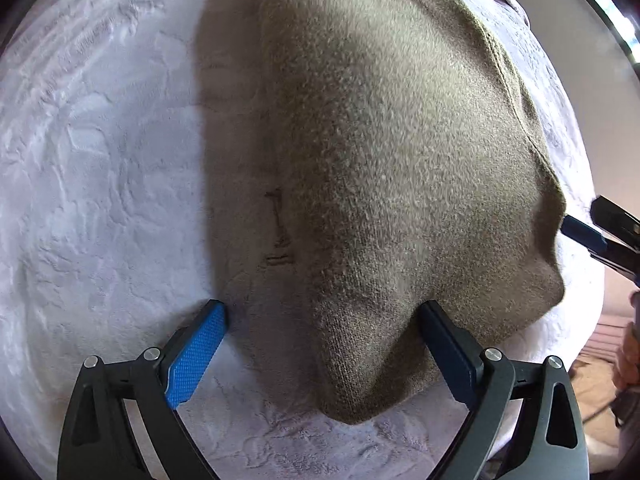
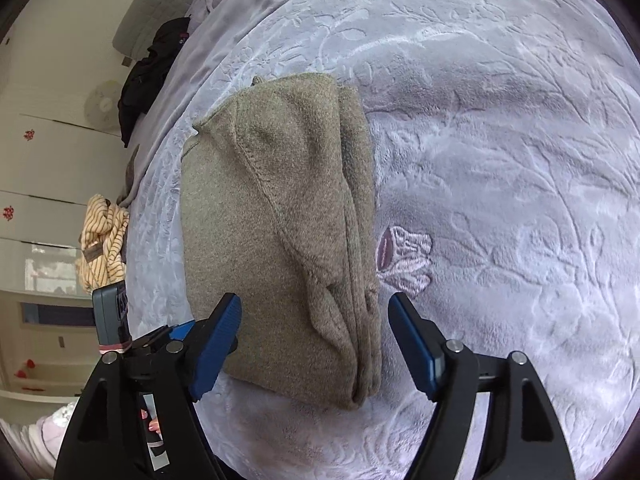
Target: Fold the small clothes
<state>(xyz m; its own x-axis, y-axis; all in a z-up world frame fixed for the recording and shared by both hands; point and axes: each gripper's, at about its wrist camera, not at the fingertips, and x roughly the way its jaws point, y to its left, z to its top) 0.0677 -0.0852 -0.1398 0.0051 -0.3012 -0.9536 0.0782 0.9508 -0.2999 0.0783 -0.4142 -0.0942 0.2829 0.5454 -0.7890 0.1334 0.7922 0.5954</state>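
A folded olive-brown knit garment [image 1: 380, 152] lies on a pale lilac embossed blanket [image 1: 100, 160]. My left gripper [image 1: 322, 312] is open, its two blue pads on either side of the garment's near corner, close above it. In the right wrist view the same garment [image 2: 272, 220] shows as a folded rectangle with stacked layers along its right edge. My right gripper [image 2: 314, 308] is open and straddles its near edge. The right gripper's tip also shows at the right edge of the left wrist view [image 1: 600, 236].
The blanket [image 2: 500, 160] has an embroidered pink flower [image 2: 404, 256] just right of the garment. At the bed's left side lie a striped yellow cloth [image 2: 102, 240] and a black garment [image 2: 148, 80]. White cabinets [image 2: 48, 160] stand beyond.
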